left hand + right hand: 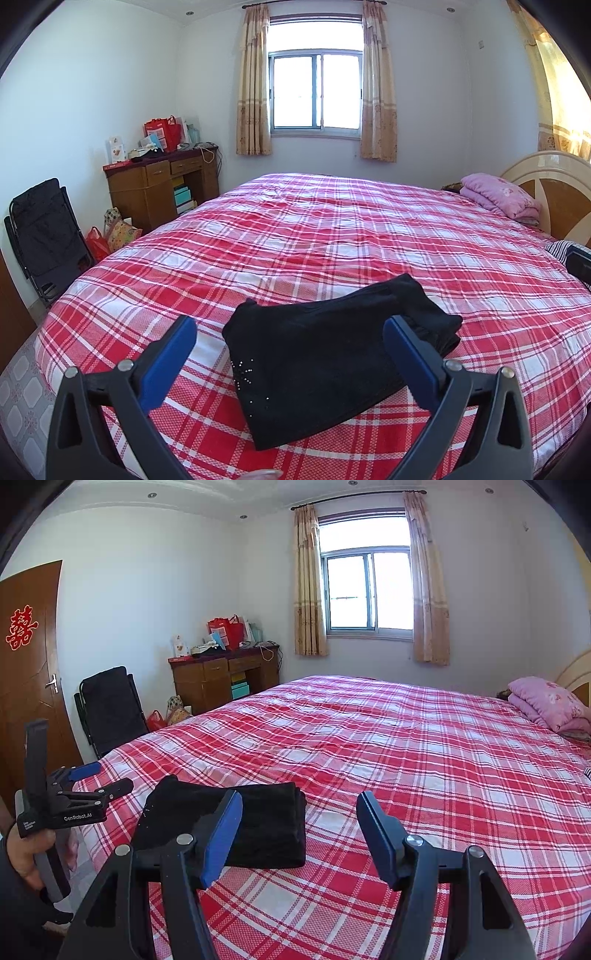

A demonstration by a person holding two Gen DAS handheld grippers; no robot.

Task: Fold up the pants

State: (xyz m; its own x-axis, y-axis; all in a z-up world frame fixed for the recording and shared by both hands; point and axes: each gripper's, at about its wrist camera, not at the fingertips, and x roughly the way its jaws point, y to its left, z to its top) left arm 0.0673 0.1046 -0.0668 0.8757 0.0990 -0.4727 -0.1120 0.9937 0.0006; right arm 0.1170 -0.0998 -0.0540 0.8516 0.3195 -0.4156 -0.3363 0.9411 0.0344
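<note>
The black pants [325, 365] lie folded in a compact stack on the plaid bed [332, 236], just ahead of the left gripper [290, 326], whose fingers stand open, holding nothing. The right gripper [299, 808] is also open and empty, the stack beyond its left finger. Any careless nudge could slide the layers apart.

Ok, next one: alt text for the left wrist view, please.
Black pants lie folded into a compact bundle on a red plaid bedspread, framed by the open blue-padded left tongs, which hold nothing. Behind the bed are a curtained window, a cluttered wooden desk and a pink pillow.
</note>
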